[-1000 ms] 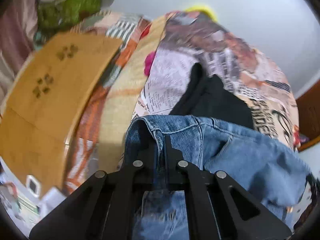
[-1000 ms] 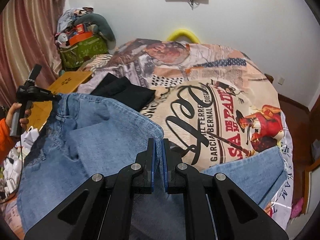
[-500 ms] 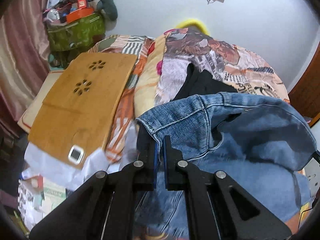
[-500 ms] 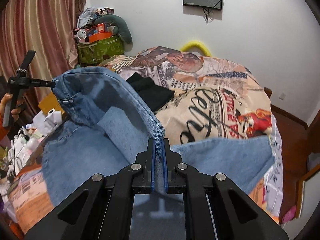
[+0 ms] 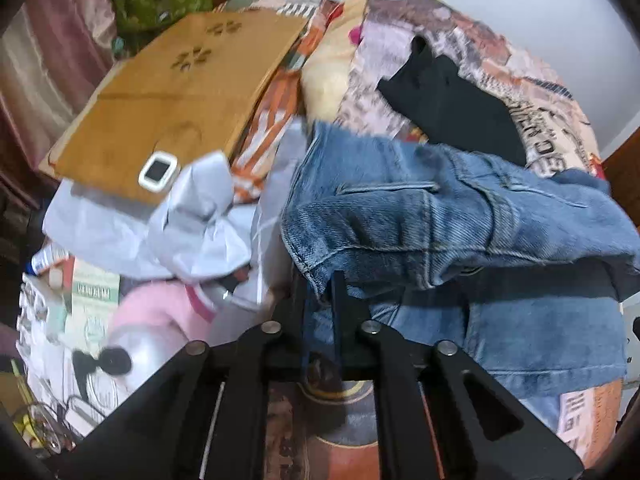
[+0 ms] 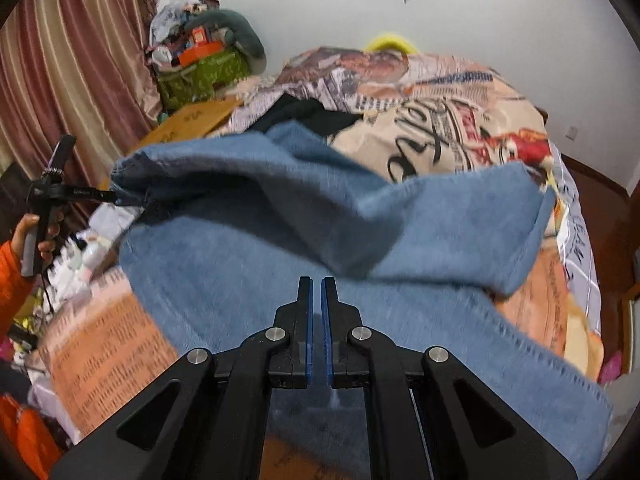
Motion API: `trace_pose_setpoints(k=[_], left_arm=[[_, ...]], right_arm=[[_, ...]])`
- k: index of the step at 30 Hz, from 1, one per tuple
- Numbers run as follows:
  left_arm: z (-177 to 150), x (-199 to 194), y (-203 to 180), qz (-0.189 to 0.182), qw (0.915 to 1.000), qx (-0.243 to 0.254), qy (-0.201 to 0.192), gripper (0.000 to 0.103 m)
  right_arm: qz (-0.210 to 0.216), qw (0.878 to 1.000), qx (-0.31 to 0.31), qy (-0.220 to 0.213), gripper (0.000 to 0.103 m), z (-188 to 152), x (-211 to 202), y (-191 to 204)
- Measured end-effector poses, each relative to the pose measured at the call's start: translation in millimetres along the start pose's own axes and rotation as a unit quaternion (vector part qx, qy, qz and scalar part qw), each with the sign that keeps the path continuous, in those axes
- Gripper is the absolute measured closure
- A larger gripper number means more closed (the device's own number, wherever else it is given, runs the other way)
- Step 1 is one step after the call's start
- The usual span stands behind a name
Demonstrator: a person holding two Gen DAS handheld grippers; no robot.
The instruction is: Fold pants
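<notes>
Denim pants (image 6: 320,240) sprawl across the newsprint-patterned bedspread (image 6: 460,120).

Home bedroom: bed (image 6: 460,128), curtains (image 6: 72,60).

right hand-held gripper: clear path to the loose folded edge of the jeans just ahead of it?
Probably yes. The right hand-held gripper has its jaws nearly closed with nothing between them, and the jeans fold hangs just ahead with nothing in between. The left hand-held gripper grips the waistband, well to the side.
</notes>
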State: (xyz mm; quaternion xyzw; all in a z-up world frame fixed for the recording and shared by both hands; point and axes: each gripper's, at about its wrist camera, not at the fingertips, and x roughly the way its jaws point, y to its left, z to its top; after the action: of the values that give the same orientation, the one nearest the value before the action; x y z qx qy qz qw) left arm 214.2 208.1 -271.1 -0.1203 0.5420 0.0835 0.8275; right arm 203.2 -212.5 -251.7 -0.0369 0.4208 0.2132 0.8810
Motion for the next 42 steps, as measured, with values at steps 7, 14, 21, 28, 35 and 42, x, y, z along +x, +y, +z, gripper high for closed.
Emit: trace_pose_setpoints(k=[7, 14, 21, 28, 35, 42], left_arm=[[-12, -10, 12, 0.044, 0.9989, -0.011, -0.003, 0.086], [19, -49, -19, 0.039, 0.9966, 0.012, -0.071, 0.041], [59, -59, -71, 0.012, 0.9942, 0.040, -0.099, 0.008], [101, -45, -117, -0.006, 0.9927, 0.061, -0.104, 0.007], [129, -15, -153, 0.020, 0.9903, 0.092, -0.102, 0.007], [141, 29, -178, 0.017, 0.9913, 0.113, -0.067, 0.007]], right_arm=[[-0.020, 1.000, 0.019, -0.006, 0.099, 1, -12, -10], [-0.071, 0.995, 0.068, -0.027, 0.055, 23, -22, -49], [-0.126, 0.985, 0.110, -0.051, 0.028, 49, -26, -96], [-0.138, 0.976, 0.159, -0.058, 0.028, 78, -6, -146], [-0.162, 0.972, 0.166, -0.043, 0.028, 109, 38, -191], [-0.153, 0.964, 0.215, -0.016, 0.033, 126, 92, -241]])
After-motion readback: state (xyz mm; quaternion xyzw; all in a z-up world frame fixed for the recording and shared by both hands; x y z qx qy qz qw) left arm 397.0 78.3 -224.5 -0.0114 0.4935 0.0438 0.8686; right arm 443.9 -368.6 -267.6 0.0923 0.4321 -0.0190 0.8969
